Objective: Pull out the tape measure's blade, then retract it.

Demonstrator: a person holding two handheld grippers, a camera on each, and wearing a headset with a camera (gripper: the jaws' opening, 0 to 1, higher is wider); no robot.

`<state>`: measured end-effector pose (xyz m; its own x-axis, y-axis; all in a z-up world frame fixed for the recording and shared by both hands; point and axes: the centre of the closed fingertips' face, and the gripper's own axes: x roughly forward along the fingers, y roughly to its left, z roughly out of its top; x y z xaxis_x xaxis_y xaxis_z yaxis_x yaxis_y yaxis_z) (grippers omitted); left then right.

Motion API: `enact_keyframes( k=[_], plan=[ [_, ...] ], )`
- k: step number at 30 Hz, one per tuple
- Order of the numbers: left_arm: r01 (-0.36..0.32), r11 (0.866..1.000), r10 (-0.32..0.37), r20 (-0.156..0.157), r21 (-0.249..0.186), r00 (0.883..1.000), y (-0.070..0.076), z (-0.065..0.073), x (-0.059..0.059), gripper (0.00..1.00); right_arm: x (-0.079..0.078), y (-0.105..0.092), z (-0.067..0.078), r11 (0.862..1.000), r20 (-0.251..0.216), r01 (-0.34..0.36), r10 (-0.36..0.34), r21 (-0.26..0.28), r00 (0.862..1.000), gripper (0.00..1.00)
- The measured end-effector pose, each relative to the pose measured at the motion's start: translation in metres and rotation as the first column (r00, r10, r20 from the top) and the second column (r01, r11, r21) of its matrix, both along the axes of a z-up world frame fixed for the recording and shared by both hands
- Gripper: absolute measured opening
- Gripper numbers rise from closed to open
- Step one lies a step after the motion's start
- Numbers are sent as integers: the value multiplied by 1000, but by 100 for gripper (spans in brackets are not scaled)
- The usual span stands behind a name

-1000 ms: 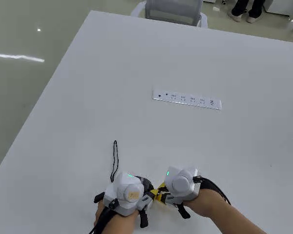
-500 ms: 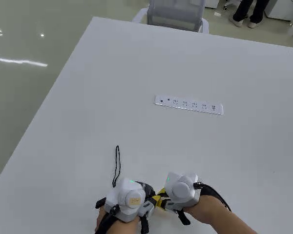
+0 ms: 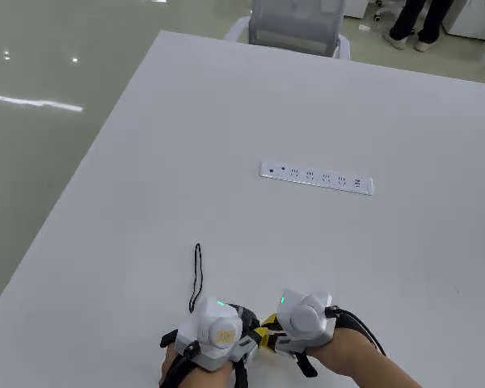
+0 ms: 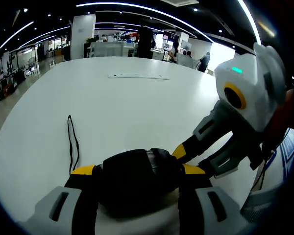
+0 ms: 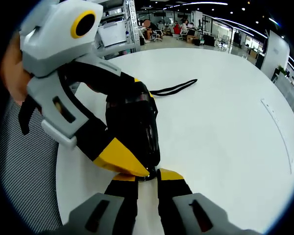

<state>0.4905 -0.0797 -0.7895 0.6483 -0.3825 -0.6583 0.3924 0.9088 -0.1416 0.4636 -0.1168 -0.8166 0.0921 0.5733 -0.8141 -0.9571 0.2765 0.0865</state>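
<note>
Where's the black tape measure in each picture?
Head view: tape measure bottom centre.
Left gripper view: tape measure low centre, between the jaws.
Right gripper view: tape measure left of centre, above the jaws.
Shared landmark: black strap beside it.

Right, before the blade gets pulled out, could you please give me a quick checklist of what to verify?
1. Tongs of the left gripper clamp the black tape measure case: ok.
2. Tongs of the right gripper sit at the case's mouth: ok.
3. Right tongs actually pinching the blade's hook: cannot tell, hidden.
4. The thin black wrist strap lies on the white table, away from the right gripper: ok.
5. The white power strip lies far from both grippers: ok.
</note>
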Motion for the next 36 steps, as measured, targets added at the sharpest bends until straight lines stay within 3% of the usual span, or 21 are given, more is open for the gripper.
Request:
enact_keyframes(
  k=[19,23,25,36],
  plan=[
    [13,1000,-13,10,-5,1000,0,0,0,64,-7,-1,2,999,34,4,-5,46,999,22],
    [16,1000,-16,8,-8,1000,0,-1,0,64,-7,-3,1,998,24,34,-35,44,999,18],
    [21,1000,-21,10,-6,1000,0,0,0,64,-3,-4,0,999,56,28,-30,31,998,15],
    [23,1000,-23,9,-7,1000,-1,0,-1,64,-4,-1,0,999,54,15,-17,41,998,14]
  ],
)
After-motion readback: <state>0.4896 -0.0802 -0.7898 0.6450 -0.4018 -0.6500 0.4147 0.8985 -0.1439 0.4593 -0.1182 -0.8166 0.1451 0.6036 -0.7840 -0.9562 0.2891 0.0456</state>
